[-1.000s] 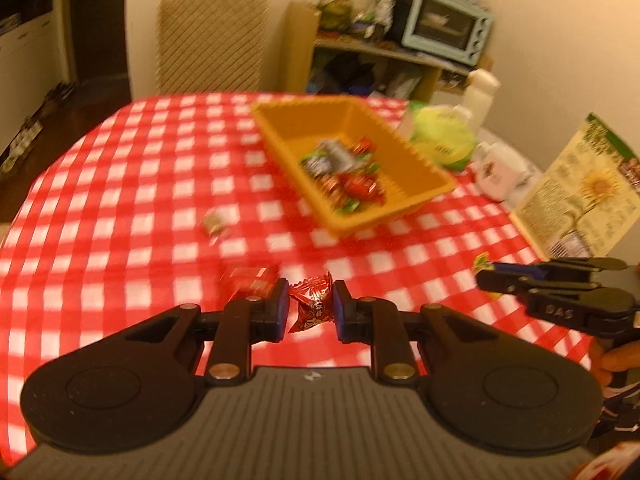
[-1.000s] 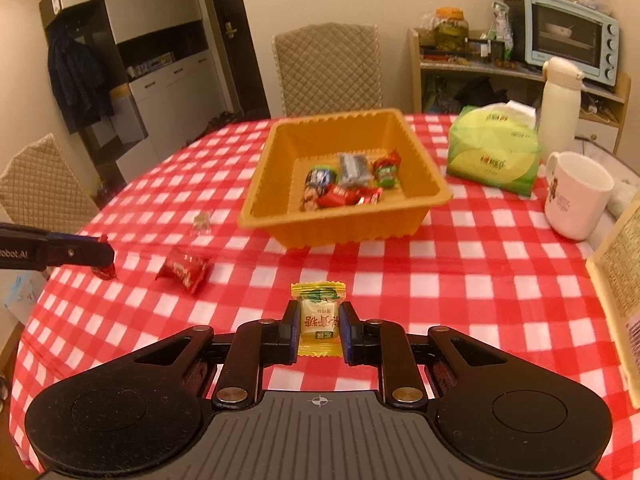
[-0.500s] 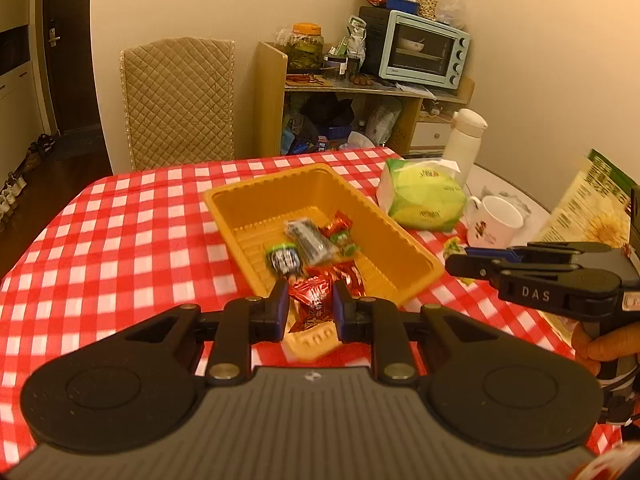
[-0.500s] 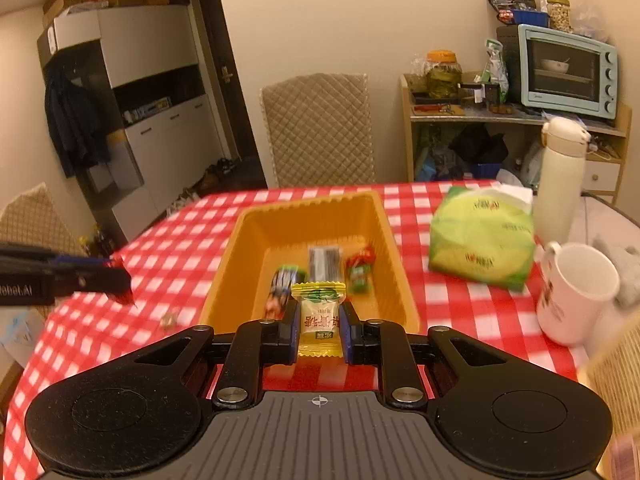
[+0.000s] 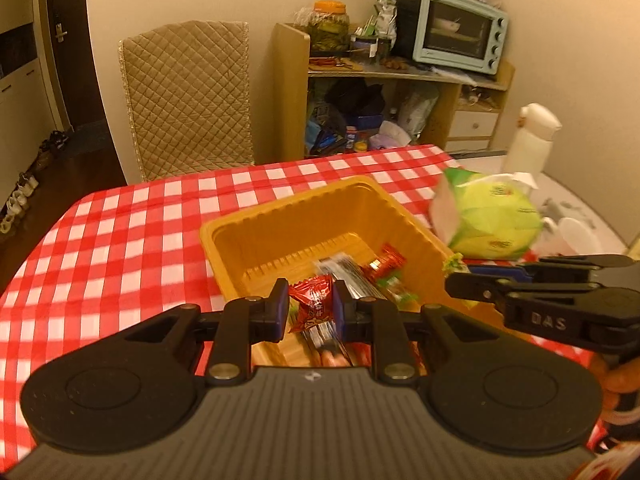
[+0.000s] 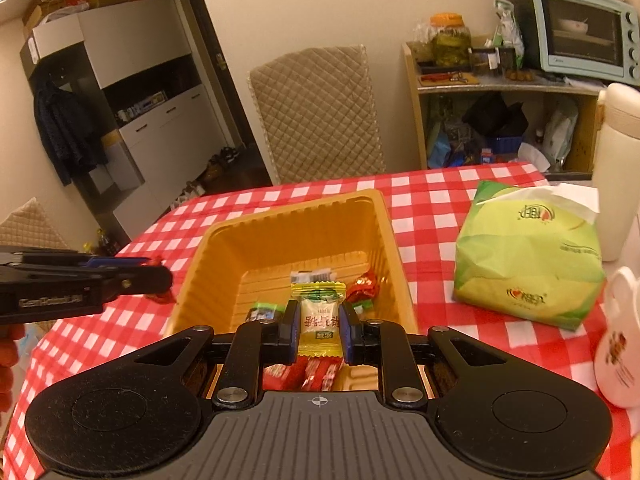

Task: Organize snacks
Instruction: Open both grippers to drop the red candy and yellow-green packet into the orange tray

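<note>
- Snacks low in the orange tray (image 6: 384, 240) are half hidden behind the right gripper (image 6: 319, 322); the ones in the left wrist view are blurred, labels unreadable.
- Right fingers (image 6: 289, 330) pinch a yellow candy (image 6: 319, 316), centre frame, over the tray's near end.
- Left gripper (image 5: 308, 306) pinches a red candy (image 5: 312, 304) between its fingers, also over the tray.
- Yellow candy stands upright, long axis vertical in frame; the red one is crumpled and tilted.
- The white mug (image 6: 620, 344) is cut off at the right edge, on the checked table (image 6: 432, 200).

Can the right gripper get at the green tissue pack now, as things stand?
Probably not yet: the right gripper is shut on a yellow candy over the orange tray. The path to the tissue pack looks free.
</note>
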{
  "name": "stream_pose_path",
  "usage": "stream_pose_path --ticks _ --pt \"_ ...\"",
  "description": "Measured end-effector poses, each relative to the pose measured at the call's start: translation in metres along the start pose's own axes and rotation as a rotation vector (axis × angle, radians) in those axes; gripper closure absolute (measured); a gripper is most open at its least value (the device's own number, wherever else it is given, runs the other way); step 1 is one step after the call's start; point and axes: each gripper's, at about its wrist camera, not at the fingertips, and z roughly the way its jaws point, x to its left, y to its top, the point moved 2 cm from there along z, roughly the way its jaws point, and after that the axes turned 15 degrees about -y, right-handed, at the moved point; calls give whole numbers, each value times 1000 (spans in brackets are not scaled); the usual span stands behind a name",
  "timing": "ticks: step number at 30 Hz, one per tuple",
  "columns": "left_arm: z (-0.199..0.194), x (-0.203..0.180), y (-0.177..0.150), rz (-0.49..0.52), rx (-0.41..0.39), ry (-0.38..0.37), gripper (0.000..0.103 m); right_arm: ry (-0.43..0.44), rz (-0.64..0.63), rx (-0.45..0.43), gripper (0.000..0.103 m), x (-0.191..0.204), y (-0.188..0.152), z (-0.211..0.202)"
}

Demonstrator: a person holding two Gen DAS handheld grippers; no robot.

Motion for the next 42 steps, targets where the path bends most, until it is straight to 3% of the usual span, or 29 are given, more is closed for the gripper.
stream_pose_path --ticks 10,18,31,42 --pt "55 19 13 -10 50 47 82 4 9 7 83 -9 15 26" --pt "65 27 11 -44 62 54 80 19 23 4 83 -15 16 27" --pt "17 7 -12 -100 23 -71 78 25 41 4 82 -24 8 3" --pt "-24 -1 -27 -101 10 -70 69 1 38 17 80 -20 4 -6"
